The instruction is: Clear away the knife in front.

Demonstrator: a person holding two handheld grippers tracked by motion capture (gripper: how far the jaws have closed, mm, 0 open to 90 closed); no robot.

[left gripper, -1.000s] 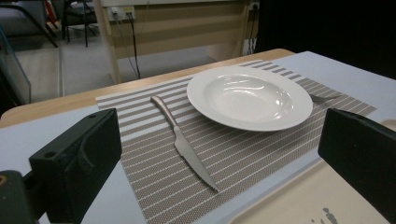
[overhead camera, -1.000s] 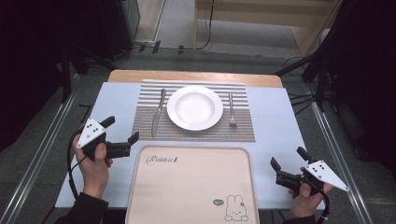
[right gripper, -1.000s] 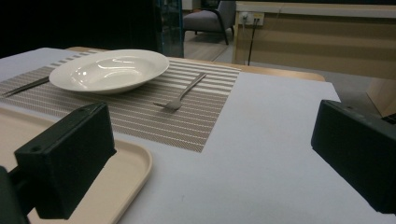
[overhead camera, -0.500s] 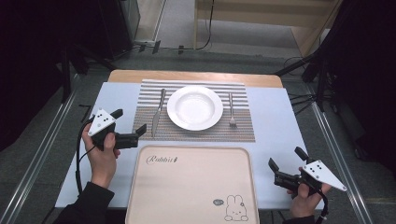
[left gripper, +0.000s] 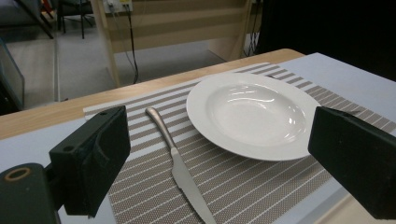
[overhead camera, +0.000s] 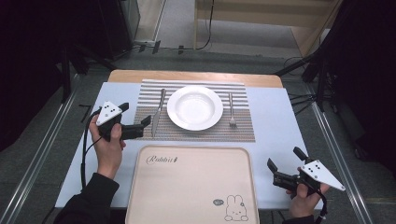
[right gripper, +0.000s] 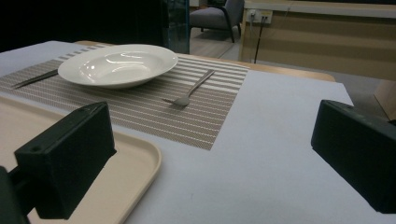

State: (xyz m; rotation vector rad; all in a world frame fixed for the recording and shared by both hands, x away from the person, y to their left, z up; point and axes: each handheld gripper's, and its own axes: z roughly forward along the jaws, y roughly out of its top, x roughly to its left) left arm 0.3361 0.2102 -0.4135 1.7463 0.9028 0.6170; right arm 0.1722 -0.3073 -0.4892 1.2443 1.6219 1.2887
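A white deep plate point(overhead camera: 194, 107) sits in the middle of a striped placemat point(overhead camera: 201, 133). A knife point(overhead camera: 159, 110) lies left of the plate and a fork point(overhead camera: 230, 110) right of it. My left gripper point(overhead camera: 136, 114) hovers at the mat's left edge, pointing at the knife point(left gripper: 180, 165) and plate point(left gripper: 252, 114). It is open; its jaws have just been closing a little, with nothing gripped between them. My right gripper point(overhead camera: 285, 159) stays open near the table's front right corner. It holds nothing and faces the fork point(right gripper: 191, 88) and plate point(right gripper: 116, 63).
A beige tray point(overhead camera: 191, 186) printed with a rabbit lies at the front centre, between both hands; its corner point(right gripper: 135, 163) is close to the right gripper. Bare pale table point(overhead camera: 271, 121) lies right of the mat. Metal rails and dark stands flank the table.
My left hand has moved forward and to the right, from beside the tray's corner up to the placemat's left edge near the knife. The right hand has stayed put.
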